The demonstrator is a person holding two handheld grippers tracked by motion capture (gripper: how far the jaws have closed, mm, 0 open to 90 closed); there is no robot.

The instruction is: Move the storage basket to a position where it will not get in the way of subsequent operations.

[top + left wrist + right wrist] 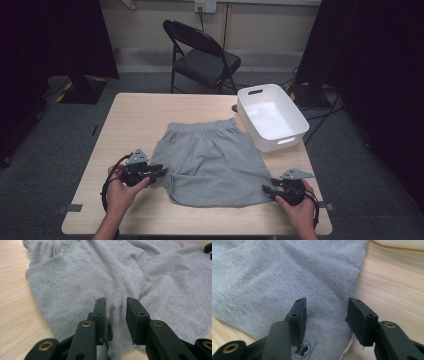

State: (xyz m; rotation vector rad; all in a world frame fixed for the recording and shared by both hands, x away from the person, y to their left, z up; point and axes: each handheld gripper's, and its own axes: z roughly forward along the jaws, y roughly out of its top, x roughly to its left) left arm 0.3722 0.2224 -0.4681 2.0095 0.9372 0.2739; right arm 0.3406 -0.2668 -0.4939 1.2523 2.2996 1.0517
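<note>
- A pale wooden worktop (135,120) is sitting in the middle of the high view, standing on grey carpet (45,165) that is filling the lower left and right of the frame.
- Grey shorts (212,162) are lying flat at the centre of the worktop, waistband toward the top of the frame, hems toward the bottom.
- A white tub (294,116) is resting on the worktop at the upper right, just beside the waistband corner.
- A black folding chair (202,57) is standing beyond the worktop at the top centre, in front of a light wall; dark curtains (55,35) are hanging at the upper left and upper right.
- The left gripper (161,172) is lying at the lower left hem of the shorts, its jaws standing a little apart with a ridge of grey cloth rising between them.
- The right gripper (266,190) is sitting at the lower right hem, its jaws standing wide apart over the cloth edge, just above a small white label with a butterfly (302,349).
</note>
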